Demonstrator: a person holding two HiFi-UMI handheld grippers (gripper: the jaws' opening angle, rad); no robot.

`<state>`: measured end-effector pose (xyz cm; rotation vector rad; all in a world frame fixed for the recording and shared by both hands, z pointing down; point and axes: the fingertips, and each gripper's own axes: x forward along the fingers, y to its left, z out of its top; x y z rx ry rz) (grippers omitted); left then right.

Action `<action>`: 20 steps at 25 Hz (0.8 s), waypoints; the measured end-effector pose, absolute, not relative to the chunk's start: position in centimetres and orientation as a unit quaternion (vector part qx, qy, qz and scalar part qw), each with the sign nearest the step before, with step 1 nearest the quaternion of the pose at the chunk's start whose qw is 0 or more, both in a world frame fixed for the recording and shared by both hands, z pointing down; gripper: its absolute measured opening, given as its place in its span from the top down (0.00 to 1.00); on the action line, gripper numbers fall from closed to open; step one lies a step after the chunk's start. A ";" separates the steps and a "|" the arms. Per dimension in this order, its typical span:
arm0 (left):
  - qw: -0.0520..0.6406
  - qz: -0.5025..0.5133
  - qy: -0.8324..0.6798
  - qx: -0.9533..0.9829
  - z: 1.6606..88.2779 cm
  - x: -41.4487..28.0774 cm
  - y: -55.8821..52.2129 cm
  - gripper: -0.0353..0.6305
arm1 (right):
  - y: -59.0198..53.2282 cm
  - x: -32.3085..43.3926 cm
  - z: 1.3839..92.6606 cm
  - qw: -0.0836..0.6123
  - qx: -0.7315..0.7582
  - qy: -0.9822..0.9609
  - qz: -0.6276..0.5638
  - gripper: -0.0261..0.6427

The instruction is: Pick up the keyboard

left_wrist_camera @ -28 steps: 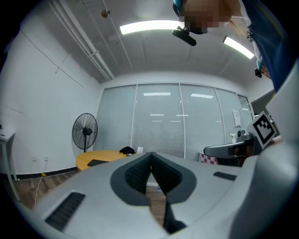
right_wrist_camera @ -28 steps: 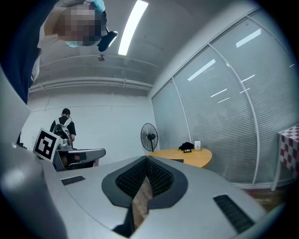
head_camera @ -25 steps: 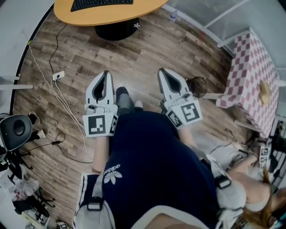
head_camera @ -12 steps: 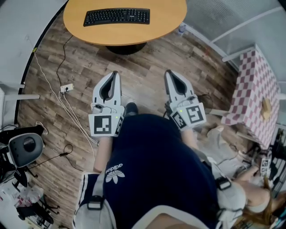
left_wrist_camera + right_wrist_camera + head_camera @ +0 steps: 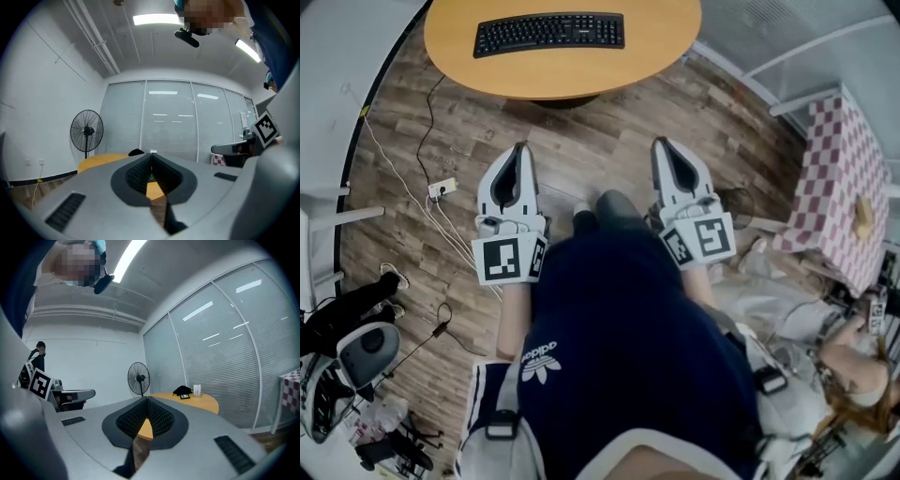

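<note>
Wood floor (image 5: 595, 131) lies beneath left tongs (image 5: 521, 150) and right tongs (image 5: 662, 143), both clenched on nothing.

Office: blinded glass partitions (image 5: 173, 122), round table (image 5: 562, 77)

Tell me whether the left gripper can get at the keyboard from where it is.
Probably not yet: the left gripper, jaws shut, hangs over floor short of the table bearing the keyboard. Nothing blocks the way; stepping closer should do.
</note>
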<state>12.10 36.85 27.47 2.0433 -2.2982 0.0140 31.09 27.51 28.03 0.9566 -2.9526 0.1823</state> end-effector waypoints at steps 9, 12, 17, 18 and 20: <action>0.054 0.000 -0.751 0.659 28.9 9.6 34.5 0.94 | 24.6 28.4 28.0 0.012 0.304 -0.951 0.060 0.96; 0.055 0.000 -0.755 0.654 28.9 8.2 32.8 0.94 | 22.7 27.1 28.1 0.015 0.301 -0.951 0.063 0.96; 0.049 0.000 -0.764 0.643 28.6 6.0 29.2 0.94 | 18.4 24.5 28.4 0.012 0.288 -0.955 0.069 0.96; 0.047 0.000 -0.767 0.640 28.5 5.4 28.4 0.94 | 17.4 23.9 28.3 0.011 0.284 -0.956 0.069 0.96; 0.045 0.000 -0.772 0.634 28.2 4.2 26.6 0.94 | 15.3 22.5 28.2 0.010 0.277 -0.958 0.068 0.96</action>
